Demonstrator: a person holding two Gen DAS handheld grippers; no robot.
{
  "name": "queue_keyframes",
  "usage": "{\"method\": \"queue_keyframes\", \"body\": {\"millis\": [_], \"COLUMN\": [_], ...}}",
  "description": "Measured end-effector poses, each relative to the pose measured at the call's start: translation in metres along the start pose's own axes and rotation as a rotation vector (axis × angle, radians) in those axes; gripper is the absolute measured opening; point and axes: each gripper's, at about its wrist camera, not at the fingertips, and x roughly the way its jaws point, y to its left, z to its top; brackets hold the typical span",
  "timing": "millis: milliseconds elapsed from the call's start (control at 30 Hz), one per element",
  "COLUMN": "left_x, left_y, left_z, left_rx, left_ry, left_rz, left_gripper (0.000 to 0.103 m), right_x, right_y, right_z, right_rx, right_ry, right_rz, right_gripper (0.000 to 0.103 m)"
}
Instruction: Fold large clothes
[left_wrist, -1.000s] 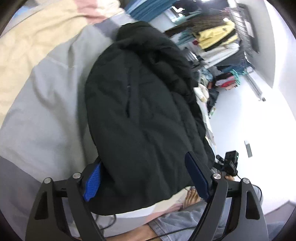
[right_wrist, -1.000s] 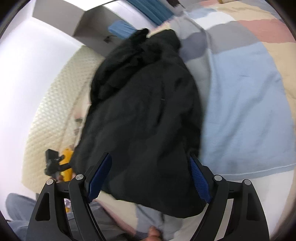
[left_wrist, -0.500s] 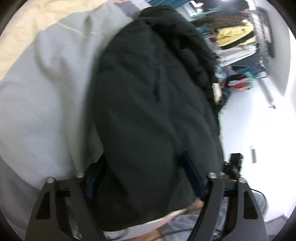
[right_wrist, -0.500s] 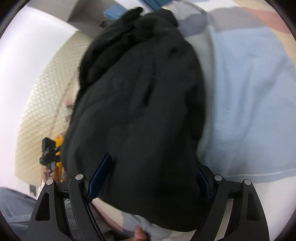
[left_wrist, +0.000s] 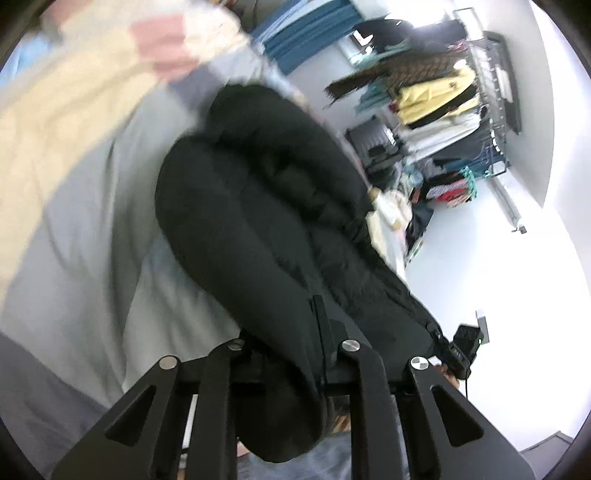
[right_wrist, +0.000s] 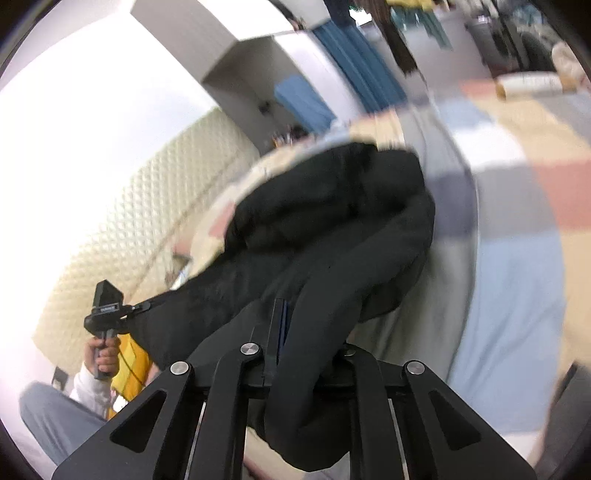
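Two tools: left tool (left_wrist: 295, 354) and right tool (right_wrist: 299, 354), each clamped on the near hem of the black padded jacket (left_wrist: 266, 229).
Change since a second ago: both sets of jaws stood wide with the hem lying loose between them; they have just been closing, and the fabric is now pinched in each.
Jacket then and now: it lay flat on the bed; now its near end is pulled up toward the cameras and a thick roll of cloth sags below each tool.
Jacket material: matte black, puffy, softly quilted, with rounded folds and a bulky collar end at twelve o'clock.
Jacket place: its far part rests on the bed cover (left_wrist: 74, 229), which is a patchwork of grey, cream, pink and pale blue blocks, smooth and slightly wrinkled.
Left tool in the right view: black body (right_wrist: 107, 302) at nine o'clock, gripped by a hand (right_wrist: 105, 350) with a white sleeve, holding the jacket's other hem corner.
Right tool in the left view: small black body (left_wrist: 461, 347) at four o'clock.
Surroundings: cream diamond-quilted headboard (right_wrist: 122, 221) at ten o'clock in the right view; rack of hanging clothes (left_wrist: 443, 110) at two o'clock in the left view.
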Motion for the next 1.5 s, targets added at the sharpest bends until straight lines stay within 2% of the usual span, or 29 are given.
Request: {"method": "queue_keyframes", "body": {"millis": [133, 233, 333, 533, 633, 800, 967, 1100, 1233, 1367, 1500], "left_x": [-0.027, -0.046, -0.064, -0.099, -0.11, -0.128, -0.12, -0.099, -0.076, -0.049, -0.008], "left_y": [-0.048, -0.082, -0.103, -0.128, -0.133, -0.124, -0.102, -0.084, -0.085, -0.088, -0.082], "left_z": [0.044, 0.061, 0.064, 0.036, 0.02, -0.007, -0.008, 0.017, 0.052, 0.085, 0.122], "left_rx": [0.024, 0.067, 0.106, 0.174, 0.201, 0.182, 0.15, 0.055, 0.043, 0.031, 0.021], "left_ry": [-0.071, -0.109, -0.142, -0.152, -0.13, -0.091, -0.03, -0.001, -0.011, -0.033, -0.058], "left_rz": [0.01, 0.02, 0.01, -0.012, -0.004, 0.005, 0.04, 0.035, 0.068, 0.149, 0.295], "left_gripper": [0.015, 0.015, 0.014, 0.014, 0.014, 0.015, 0.015, 0.016, 0.017, 0.017, 0.018], "right_x": [-0.022, -0.04, -0.067, -0.114, -0.131, -0.147, -0.123, -0.102, -0.074, -0.032, 0.01], "right_y": [0.018, 0.031, 0.043, 0.067, 0.079, 0.093, 0.085, 0.071, 0.047, 0.016, -0.005], "right_z": [0.031, 0.045, 0.054, 0.045, 0.027, -0.003, 0.002, 0.02, 0.054, 0.09, 0.115], "right_rx": [0.013, 0.02, 0.032, 0.01, 0.0, -0.002, 0.017, 0.064, 0.119, 0.227, 0.269], "right_ry": [-0.096, -0.162, -0.214, -0.26, -0.246, -0.232, -0.161, -0.139, -0.139, -0.125, -0.091], "right_rz": [0.02, 0.041, 0.074, 0.101, 0.089, 0.08, 0.055, 0.036, 0.0, -0.057, -0.162], "right_gripper": [0.008, 0.008, 0.008, 0.008, 0.008, 0.008, 0.008, 0.008, 0.008, 0.008, 0.008]}}
